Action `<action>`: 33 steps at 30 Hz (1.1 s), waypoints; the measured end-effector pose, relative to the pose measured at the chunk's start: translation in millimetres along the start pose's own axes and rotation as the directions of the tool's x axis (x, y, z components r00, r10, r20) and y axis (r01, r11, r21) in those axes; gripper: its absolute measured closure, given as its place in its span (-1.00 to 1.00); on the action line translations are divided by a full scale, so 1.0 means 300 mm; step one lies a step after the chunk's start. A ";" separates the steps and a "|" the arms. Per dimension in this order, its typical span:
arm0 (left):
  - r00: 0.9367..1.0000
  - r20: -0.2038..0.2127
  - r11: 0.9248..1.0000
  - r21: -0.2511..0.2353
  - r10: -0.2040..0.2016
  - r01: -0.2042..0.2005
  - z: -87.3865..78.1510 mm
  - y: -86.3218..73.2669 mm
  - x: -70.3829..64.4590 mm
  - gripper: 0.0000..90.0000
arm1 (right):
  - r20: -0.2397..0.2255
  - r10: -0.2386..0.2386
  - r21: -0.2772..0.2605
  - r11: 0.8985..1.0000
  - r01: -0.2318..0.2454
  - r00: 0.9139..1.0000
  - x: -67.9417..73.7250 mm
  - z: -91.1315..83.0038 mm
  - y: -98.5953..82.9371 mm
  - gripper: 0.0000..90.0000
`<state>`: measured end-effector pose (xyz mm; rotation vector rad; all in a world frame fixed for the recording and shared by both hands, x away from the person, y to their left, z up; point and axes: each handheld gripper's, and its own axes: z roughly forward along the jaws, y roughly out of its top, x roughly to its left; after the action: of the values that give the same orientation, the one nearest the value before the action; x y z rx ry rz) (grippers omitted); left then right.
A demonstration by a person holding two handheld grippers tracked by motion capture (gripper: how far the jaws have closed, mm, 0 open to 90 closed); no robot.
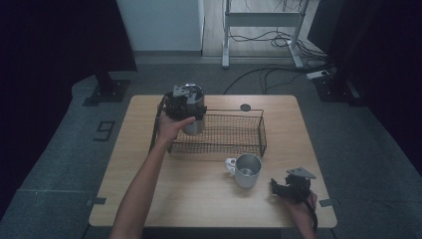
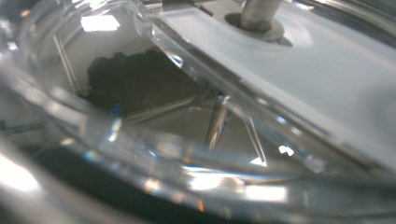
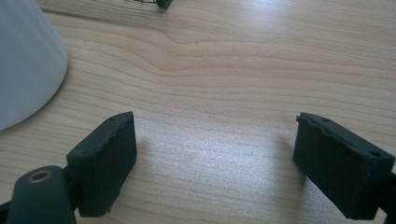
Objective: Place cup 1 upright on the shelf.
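Steel jar point(image 1: 195, 112), upright, in basket's left end point(image 1: 239, 130)

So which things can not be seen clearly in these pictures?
- Left gripper jaws: high view, hidden by hand and metal cup, so grip unclear.
- Left gripper view: glassy surface too close and blurred to name.
- White mug: right gripper view, cut by left edge.

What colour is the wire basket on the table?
Black; the wire basket shows best in the high view.

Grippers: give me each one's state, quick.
Left gripper: on the steel cup over the basket; jaws cannot be told.
Right gripper: open, empty.
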<state>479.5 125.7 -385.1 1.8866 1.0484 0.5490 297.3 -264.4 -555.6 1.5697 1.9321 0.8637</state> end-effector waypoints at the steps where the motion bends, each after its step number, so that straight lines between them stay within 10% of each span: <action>1: 1.000 -0.001 1.000 0.002 0.000 0.000 0.004 -0.001 0.002 -0.92 | 0.000 0.000 0.000 1.000 0.000 1.000 0.000 0.000 0.000 -0.71; 33: 0.999 -0.027 0.997 0.067 -0.041 0.043 0.110 -0.094 0.043 -0.92 | 0.002 0.000 0.000 1.000 0.000 1.000 0.001 0.000 0.000 -0.71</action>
<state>497.4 127.6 -426.9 1.9163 1.1334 0.5201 297.2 -264.2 -555.6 1.5701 1.9304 0.8621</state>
